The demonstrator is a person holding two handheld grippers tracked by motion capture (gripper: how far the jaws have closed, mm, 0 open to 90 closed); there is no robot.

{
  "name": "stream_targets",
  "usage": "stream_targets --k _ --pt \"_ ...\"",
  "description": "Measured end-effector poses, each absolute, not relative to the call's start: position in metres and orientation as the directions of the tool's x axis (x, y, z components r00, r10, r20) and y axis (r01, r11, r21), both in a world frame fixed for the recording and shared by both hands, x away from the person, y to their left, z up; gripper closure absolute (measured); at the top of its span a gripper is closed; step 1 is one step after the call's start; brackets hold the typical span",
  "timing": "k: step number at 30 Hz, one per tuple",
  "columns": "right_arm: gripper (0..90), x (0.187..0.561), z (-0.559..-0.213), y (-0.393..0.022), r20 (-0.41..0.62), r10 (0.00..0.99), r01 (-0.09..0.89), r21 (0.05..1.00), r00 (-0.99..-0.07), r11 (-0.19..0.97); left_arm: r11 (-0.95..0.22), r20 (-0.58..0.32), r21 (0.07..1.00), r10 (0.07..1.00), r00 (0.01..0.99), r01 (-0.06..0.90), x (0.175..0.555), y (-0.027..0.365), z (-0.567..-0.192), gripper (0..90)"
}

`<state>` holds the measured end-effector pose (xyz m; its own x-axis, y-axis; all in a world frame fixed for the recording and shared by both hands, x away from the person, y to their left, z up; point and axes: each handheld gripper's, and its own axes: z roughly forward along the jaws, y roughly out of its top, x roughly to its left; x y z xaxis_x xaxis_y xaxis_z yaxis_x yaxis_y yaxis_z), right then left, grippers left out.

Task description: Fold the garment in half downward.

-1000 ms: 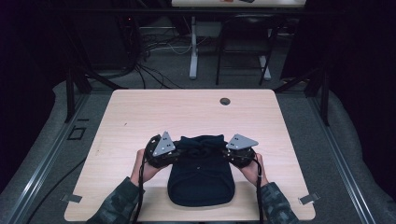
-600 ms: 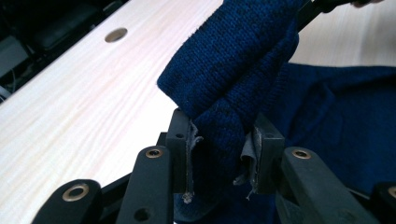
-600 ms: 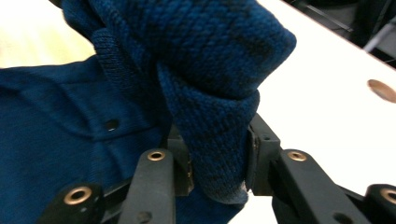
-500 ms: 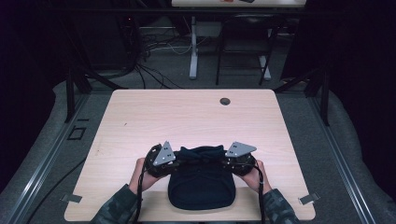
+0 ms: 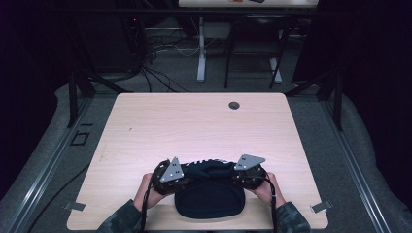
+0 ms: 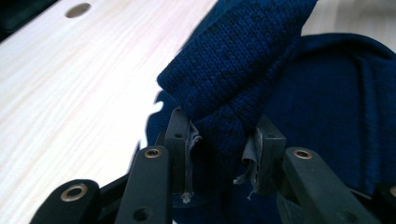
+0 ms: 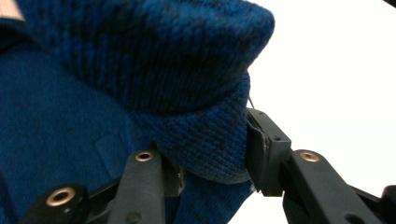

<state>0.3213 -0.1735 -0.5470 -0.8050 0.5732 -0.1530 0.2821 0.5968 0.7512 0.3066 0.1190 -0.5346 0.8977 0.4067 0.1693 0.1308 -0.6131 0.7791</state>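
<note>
Table (image 5: 194, 126): pale wood top, a round hole (image 5: 234, 105) at 12 o'clock near the far edge.
Knit garment (image 5: 210, 198): dark blue, bunched in a rounded heap at 6 o'clock by the near edge, its upper fold raised between the two grippers.
Left gripper (image 5: 182, 177): at 9 o'clock of the heap, grey plate on top, held by the left hand (image 5: 148, 191); in the left gripper view its jaws pinch a thick roll of the knit (image 6: 219, 135).
Right gripper (image 5: 238, 175): at 3 o'clock of the heap, held by the right hand (image 5: 267, 189); in the right gripper view its jaws clamp a folded hem of the knit (image 7: 205, 144).
</note>
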Motion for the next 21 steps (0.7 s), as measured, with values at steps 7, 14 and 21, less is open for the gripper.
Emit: stream_targets --k 7,14,21 --pt "70.5 0.316 -0.557 -0.176 -0.155 0.546 0.280 0.726 -0.823 0.628 -0.646 0.150 0.750 0.376 0.914 0.143 0.297 0.115 -0.546 69.1" --pt "75.5 0.315 -0.566 -0.180 -0.149 0.529 0.295 0.691 -0.835 0.660 -0.703 0.159 0.700 0.324 0.932 0.125 0.291 0.111 -0.556 71.6" --pt "70.0 0.311 -0.566 -0.183 -0.150 0.519 0.295 0.677 -0.841 0.674 -0.702 0.137 0.698 0.325 0.936 0.142 0.289 0.110 -0.559 71.1"
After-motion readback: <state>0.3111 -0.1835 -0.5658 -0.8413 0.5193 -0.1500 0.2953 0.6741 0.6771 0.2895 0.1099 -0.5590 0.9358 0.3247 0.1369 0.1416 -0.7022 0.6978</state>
